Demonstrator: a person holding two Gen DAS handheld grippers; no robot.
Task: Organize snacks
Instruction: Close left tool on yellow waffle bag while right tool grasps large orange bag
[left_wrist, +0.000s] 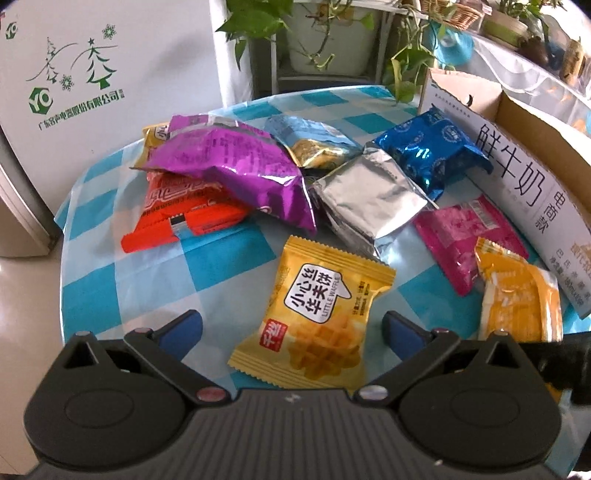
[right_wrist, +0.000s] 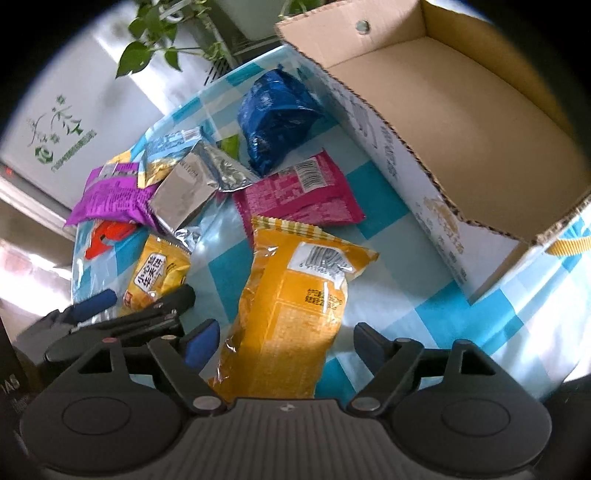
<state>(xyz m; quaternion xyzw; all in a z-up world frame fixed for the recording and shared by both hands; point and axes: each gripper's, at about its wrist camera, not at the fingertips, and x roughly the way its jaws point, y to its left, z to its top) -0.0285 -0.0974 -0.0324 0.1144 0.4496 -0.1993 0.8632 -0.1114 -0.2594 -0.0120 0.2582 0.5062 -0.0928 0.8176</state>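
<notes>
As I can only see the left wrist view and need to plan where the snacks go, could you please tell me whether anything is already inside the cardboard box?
Observer: Nothing that I can see. The right wrist view looks into the cardboard box, and the floor it shows is bare.
Operator: Thank you. Is the right claw gripping anything?
Observer: No. The right claw is open, with the orange packet lying on the tablecloth between its fingers.
Operator: Which face of that packet is up?
Observer: The side with the barcode faces up.
</notes>
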